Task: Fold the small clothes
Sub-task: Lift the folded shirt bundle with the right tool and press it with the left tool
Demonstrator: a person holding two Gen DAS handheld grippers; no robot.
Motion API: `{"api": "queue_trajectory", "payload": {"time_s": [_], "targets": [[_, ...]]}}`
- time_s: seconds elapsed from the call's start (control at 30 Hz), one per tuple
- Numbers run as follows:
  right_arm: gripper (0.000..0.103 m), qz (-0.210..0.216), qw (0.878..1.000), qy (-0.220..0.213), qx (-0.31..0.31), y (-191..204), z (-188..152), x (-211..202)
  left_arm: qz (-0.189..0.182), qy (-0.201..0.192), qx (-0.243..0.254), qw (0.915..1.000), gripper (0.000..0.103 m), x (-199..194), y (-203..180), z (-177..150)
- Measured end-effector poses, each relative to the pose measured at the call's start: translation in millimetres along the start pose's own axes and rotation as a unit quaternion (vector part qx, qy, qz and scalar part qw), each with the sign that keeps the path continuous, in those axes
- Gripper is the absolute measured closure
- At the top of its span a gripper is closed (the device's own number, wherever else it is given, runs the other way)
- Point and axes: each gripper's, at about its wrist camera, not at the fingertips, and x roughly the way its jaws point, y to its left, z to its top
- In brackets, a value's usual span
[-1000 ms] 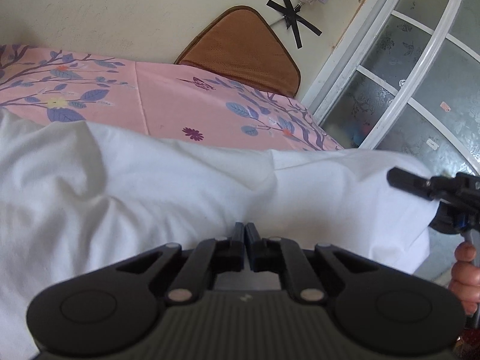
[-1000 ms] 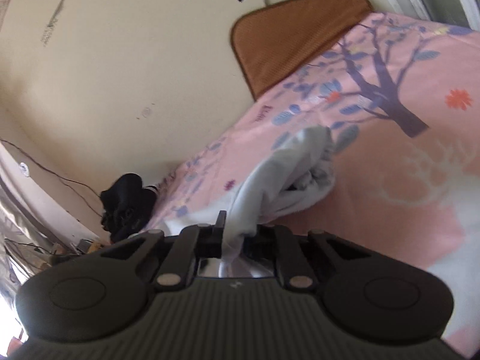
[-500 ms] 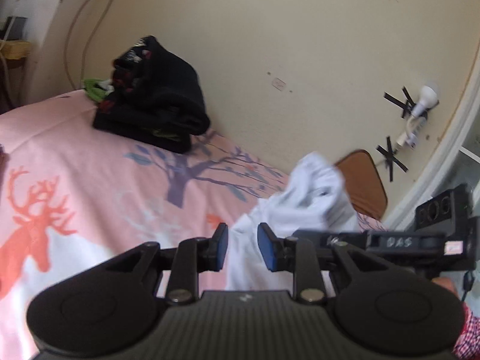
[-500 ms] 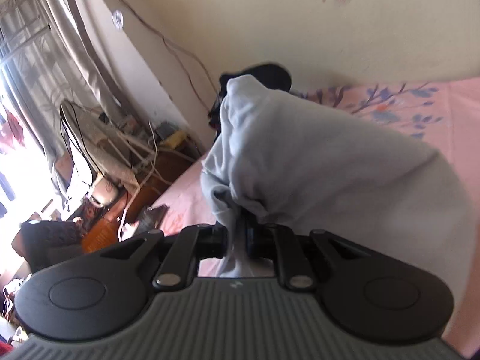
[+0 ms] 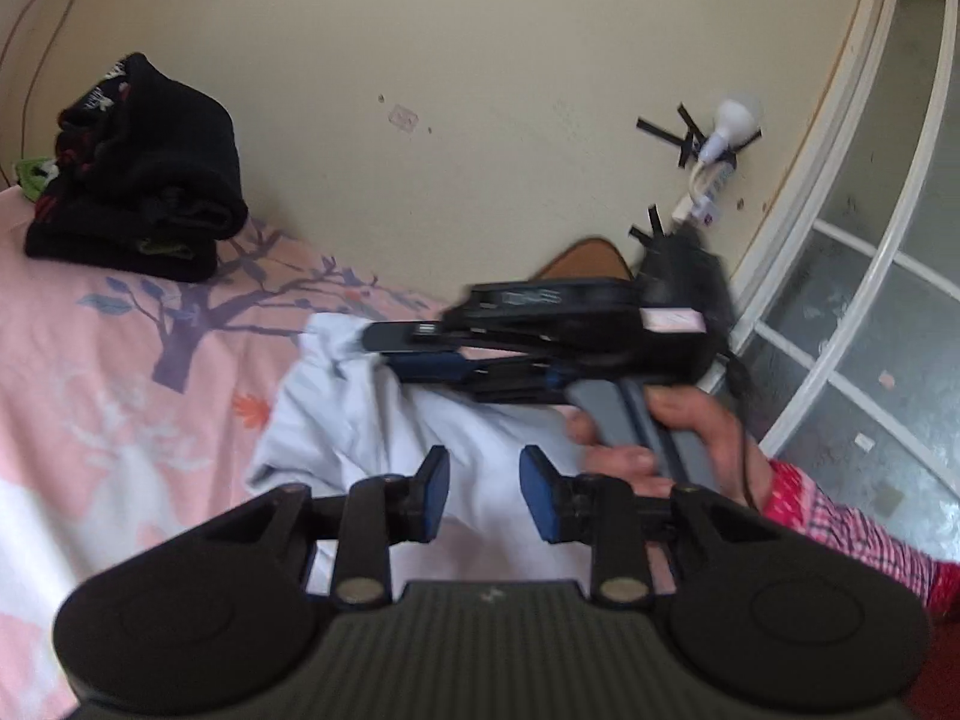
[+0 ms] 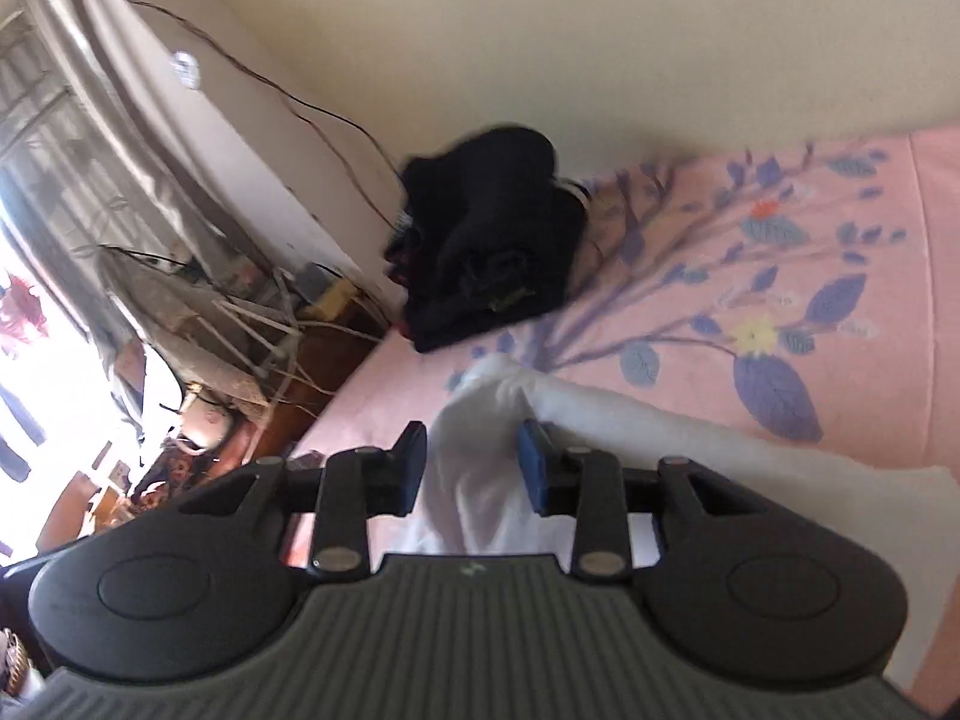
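Right wrist view: my right gripper (image 6: 471, 468) parted, white garment (image 6: 480, 480) between pads, unpinched. Left gripper (image 5: 483, 492) parted, empty. Cloth soft, light; I'd grip edge.

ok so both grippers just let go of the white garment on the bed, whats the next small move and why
Probably draw the right gripper back clear of the white garment. A fold of cloth stands between its parted pads, so lifting straight away might drag it. The left gripper is already open with nothing between its fingers, the garment lying past it on the pink sheet.
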Motion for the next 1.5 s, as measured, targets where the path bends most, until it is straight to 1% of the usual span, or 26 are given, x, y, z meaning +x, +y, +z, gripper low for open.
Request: {"api": "queue_trajectory", "payload": {"time_s": [0.03, 0.07, 0.1, 0.13, 0.17, 0.2, 0.23, 0.27, 0.3, 0.37, 0.4, 0.43, 0.47, 0.5, 0.6, 0.7, 0.77, 0.87, 0.9, 0.93, 1.0, 1.07, 1.1, 1.23, 1.37, 1.5], "targets": [[0.074, 0.001, 1.000, 0.006, 0.013, -10.8, 0.7, 14.6, 0.022, 0.027, 0.006, 0.9994, 0.094, 10.7, -0.7, -4.8], [0.076, 0.016, 0.999, -0.003, 0.039, -21.0, 3.6, 16.6, 0.058, 0.066, 0.004, 0.9961, 0.100, 22.1, 1.7, -9.3], [0.077, 0.022, 0.998, 0.000, 0.065, -25.7, 6.1, 15.8, 0.094, 0.100, -0.002, 0.9906, 0.100, 30.4, 8.0, -15.7], [0.077, 0.025, 0.997, 0.003, 0.074, -24.4, 7.1, 14.3, 0.086, 0.093, -0.009, 0.9919, 0.100, 27.0, 13.4, -19.1], [0.076, 0.025, 0.998, 0.003, 0.062, -20.9, 5.8, 6.9, 0.074, 0.100, -0.028, 0.9919, 0.100, 20.0, 19.4, -18.9], [0.072, 0.025, 0.999, -0.004, 0.046, -16.2, 3.2, -6.4, 0.078, 0.101, -0.034, 0.9912, 0.100, 13.1, 22.5, -16.7], [0.070, 0.028, 0.999, -0.017, 0.038, -13.4, -0.3, -21.7, 0.092, 0.088, -0.024, 0.9915, 0.100, 3.9, 22.7, -13.8], [0.061, 0.039, 0.998, -0.034, 0.031, -11.8, -5.5, -40.0, 0.105, 0.076, -0.013, 0.9915, 0.100, -5.2, 22.3, -9.9], [0.054, 0.050, 0.997, -0.057, 0.023, -11.5, -12.4, -60.9, 0.112, 0.059, -0.008, 0.9920, 0.097, -17.4, 24.3, -3.3], [0.047, 0.047, 0.994, -0.096, 0.017, -15.1, -28.3, -94.9, 0.105, 0.033, -0.010, 0.9939, 0.078, -30.6, 25.6, 9.2], [0.044, 0.029, 0.993, -0.116, 0.019, -19.4, -37.4, -109.7, 0.108, 0.022, -0.008, 0.9939, 0.049, -33.4, 25.7, 14.8], [0.042, 0.015, 0.991, -0.129, 0.021, -24.1, -46.8, -121.0, 0.119, 0.012, 0.000, 0.9929, 0.024, -33.0, 23.7, 21.4], [0.040, 0.004, 0.990, -0.135, 0.025, -28.6, -55.6, -129.6, 0.129, 0.009, 0.007, 0.9916, 0.017, -29.1, 22.3, 27.5], [0.039, -0.011, 0.990, -0.139, 0.034, -36.0, -65.3, -136.3, 0.134, 0.011, 0.014, 0.9908, 0.014, -23.7, 21.9, 32.0], [0.036, -0.043, 0.988, -0.137, 0.059, -52.2, -88.4, -144.4, 0.117, 0.043, 0.022, 0.9919, 0.009, 10.1, 24.0, 46.5], [0.036, -0.038, 0.987, -0.130, 0.088, -63.5, -102.2, -142.1, 0.087, 0.091, 0.003, 0.9921, 0.009, 47.3, 34.2, 55.6], [0.036, -0.035, 0.987, -0.123, 0.094, -64.4, -105.3, -132.8, 0.077, 0.116, -0.008, 0.9903, 0.009, 63.3, 40.2, 55.6], [0.037, -0.023, 0.990, -0.107, 0.084, -63.3, -106.5, -117.3, 0.072, 0.139, -0.014, 0.9876, 0.009, 77.5, 43.7, 48.7], [0.036, -0.022, 0.991, -0.112, 0.071, -59.8, -105.3, -113.0, 0.077, 0.144, -0.010, 0.9865, 0.010, 81.3, 42.2, 45.1], [0.034, -0.023, 0.992, -0.109, 0.057, -55.4, -101.7, -106.3, 0.093, 0.148, -0.001, 0.9846, 0.009, 86.3, 39.2, 40.1], [0.024, -0.027, 0.993, -0.112, 0.029, -47.9, -94.0, -96.6, 0.128, 0.137, 0.051, 0.9809, 0.009, 90.4, 24.0, 31.2], [0.018, -0.027, 0.993, -0.111, 0.014, -46.7, -89.9, -90.1, 0.170, 0.126, 0.096, 0.9727, 0.005, 96.8, 9.6, 21.0], [0.018, -0.026, 0.993, -0.116, 0.011, -49.5, -91.8, -90.8, 0.178, 0.117, 0.104, 0.9715, 0.002, 98.9, 6.5, 16.4], [0.017, -0.021, 0.992, -0.121, -0.004, -51.5, -95.4, -92.3, 0.184, 0.099, 0.100, 0.9729, 0.000, 96.7, 5.8, 13.4], [0.012, -0.023, 0.992, -0.122, -0.018, -47.9, -98.7, -90.8, 0.185, 0.098, 0.102, 0.9726, 0.000, 96.9, 5.5, 13.8], [0.011, -0.018, 0.993, -0.118, -0.017, -48.8, -97.0, -91.0, 0.183, 0.098, 0.101, 0.9729, 0.000, 98.0, 5.8, 14.6]]}}
